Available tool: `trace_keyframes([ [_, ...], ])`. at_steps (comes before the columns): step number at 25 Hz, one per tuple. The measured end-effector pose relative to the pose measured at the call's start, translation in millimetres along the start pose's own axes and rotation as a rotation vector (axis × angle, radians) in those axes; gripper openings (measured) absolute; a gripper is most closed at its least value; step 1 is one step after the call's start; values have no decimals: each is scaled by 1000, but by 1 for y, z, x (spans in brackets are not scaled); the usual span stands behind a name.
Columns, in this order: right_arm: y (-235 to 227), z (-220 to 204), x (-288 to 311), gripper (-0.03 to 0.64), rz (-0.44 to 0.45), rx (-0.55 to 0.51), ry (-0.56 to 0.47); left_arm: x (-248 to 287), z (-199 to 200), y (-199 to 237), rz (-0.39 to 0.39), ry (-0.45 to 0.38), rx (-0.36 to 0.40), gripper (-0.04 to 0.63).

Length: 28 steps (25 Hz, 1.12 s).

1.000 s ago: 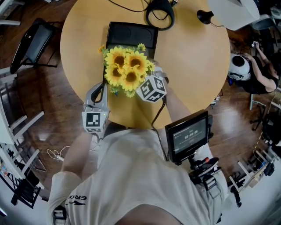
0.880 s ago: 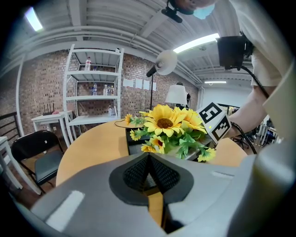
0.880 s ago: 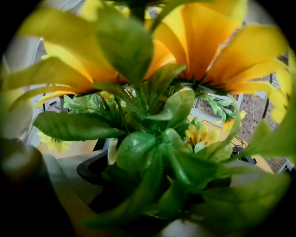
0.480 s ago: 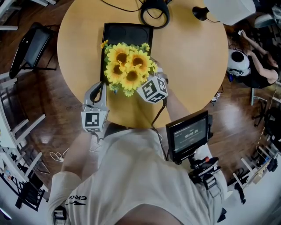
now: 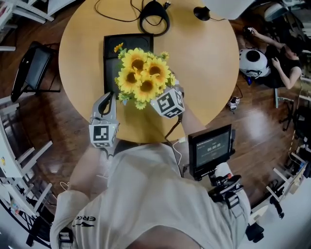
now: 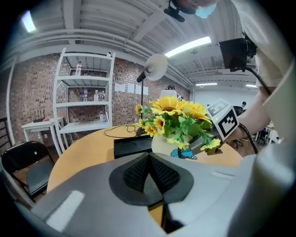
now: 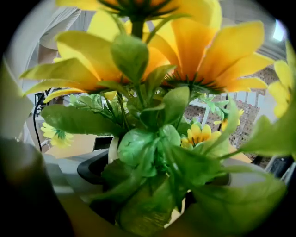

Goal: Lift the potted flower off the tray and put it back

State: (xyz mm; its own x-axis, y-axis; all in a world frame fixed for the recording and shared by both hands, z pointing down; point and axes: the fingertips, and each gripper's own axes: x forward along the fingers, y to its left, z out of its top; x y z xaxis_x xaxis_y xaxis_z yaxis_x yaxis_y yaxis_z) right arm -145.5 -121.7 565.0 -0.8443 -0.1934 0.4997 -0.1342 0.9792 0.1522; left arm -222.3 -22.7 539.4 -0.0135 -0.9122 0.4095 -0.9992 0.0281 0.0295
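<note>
The potted flower (image 5: 144, 78), yellow sunflowers in a white pot (image 6: 163, 144), hangs above the round table just right of the black tray (image 5: 112, 48). My right gripper (image 5: 163, 95) is shut on the pot from the near side, its marker cube showing beside the blooms. In the right gripper view leaves and petals fill the picture and a dark finger pad (image 7: 92, 169) presses the pot's rim (image 7: 113, 149). My left gripper (image 5: 107, 99) hovers at the table's near edge, left of the pot, shut and holding nothing; in its own view the pads (image 6: 149, 173) meet.
A coiled black cable (image 5: 154, 12) and a lamp base (image 5: 200, 12) lie at the table's far side. A small monitor (image 5: 210, 150) hangs at my right hip. A black chair (image 5: 31, 63) stands left of the table; a person (image 5: 286, 53) crouches at far right.
The right gripper has carried the potted flower up and to the right, away from the tray. The left gripper has stayed put.
</note>
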Motion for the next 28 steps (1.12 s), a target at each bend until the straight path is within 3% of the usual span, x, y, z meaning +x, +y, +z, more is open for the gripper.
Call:
trace_keyframes([
  [11,-60,-18,-100,525,-273,115,-11,26,52,-71,-137,-78,63,2],
  [28,-85,-90,-198,525,-480,257,19,59,72,-178,-314,-95,131,2],
])
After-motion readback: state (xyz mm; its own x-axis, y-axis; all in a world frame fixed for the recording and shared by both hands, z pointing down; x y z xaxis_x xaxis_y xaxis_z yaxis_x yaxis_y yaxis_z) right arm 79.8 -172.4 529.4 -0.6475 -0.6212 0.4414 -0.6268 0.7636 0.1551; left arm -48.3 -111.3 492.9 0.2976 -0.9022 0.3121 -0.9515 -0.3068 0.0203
